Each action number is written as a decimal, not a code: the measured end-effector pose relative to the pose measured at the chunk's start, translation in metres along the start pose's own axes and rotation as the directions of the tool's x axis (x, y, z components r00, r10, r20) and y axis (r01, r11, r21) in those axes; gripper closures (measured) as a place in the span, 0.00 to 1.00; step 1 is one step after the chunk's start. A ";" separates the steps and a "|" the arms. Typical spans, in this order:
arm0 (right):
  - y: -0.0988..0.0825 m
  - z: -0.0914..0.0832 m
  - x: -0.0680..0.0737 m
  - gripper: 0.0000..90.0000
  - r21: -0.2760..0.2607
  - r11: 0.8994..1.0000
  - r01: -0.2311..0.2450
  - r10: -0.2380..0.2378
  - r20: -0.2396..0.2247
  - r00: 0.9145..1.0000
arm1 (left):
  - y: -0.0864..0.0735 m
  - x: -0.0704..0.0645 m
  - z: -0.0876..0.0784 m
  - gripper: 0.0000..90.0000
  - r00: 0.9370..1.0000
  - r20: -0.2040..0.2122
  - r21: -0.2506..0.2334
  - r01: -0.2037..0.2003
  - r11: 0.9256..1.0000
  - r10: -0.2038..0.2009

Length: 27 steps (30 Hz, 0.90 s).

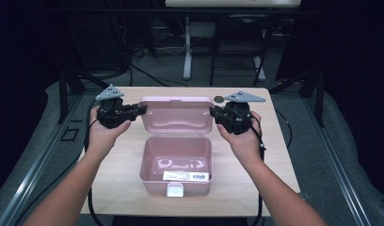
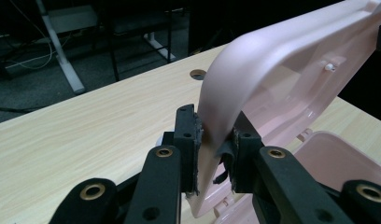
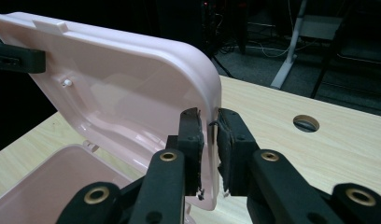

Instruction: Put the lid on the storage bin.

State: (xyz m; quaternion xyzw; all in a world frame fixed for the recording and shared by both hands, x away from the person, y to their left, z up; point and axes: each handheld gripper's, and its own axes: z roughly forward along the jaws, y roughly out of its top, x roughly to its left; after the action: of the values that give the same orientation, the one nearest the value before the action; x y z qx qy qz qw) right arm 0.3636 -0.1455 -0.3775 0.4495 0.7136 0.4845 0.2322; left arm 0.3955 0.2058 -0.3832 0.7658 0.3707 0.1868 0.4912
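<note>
A pink plastic box stands open in the middle of the wooden table, its lid raised upright at the back. My left gripper is at the lid's left edge. In the left gripper view the lid's rim runs between the jaws of my left gripper, and both pads press on it. My right gripper is at the lid's right edge. In the right gripper view the rim stands between the jaws of my right gripper, with a thin dark gap at the right pad.
A white label and a latch sit on the box's front wall. A round hole is in the tabletop behind the lid's right corner. Beyond the table are desk legs, cables and a dark floor.
</note>
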 end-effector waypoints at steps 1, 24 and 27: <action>0.000 -0.002 0.001 0.88 0.001 1.000 0.001 -0.001 -0.002 1.000 | 0.000 -0.001 -0.001 0.85 1.000 0.001 -0.001 -0.001 1.000 0.001; -0.006 -0.021 0.012 0.83 0.007 0.999 0.032 -0.032 -0.033 0.999 | -0.005 -0.013 -0.015 0.81 1.000 0.006 0.001 -0.026 1.000 0.026; -0.006 -0.023 0.013 0.83 0.009 0.999 0.034 -0.034 -0.036 0.999 | -0.005 -0.015 -0.017 0.79 1.000 0.009 0.001 -0.023 1.000 0.023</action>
State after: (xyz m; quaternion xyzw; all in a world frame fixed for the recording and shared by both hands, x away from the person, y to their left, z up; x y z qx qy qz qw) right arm 0.3366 -0.1461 -0.3721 0.4297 0.7276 0.4848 0.2254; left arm 0.3729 0.2065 -0.3787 0.7711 0.3596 0.1887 0.4903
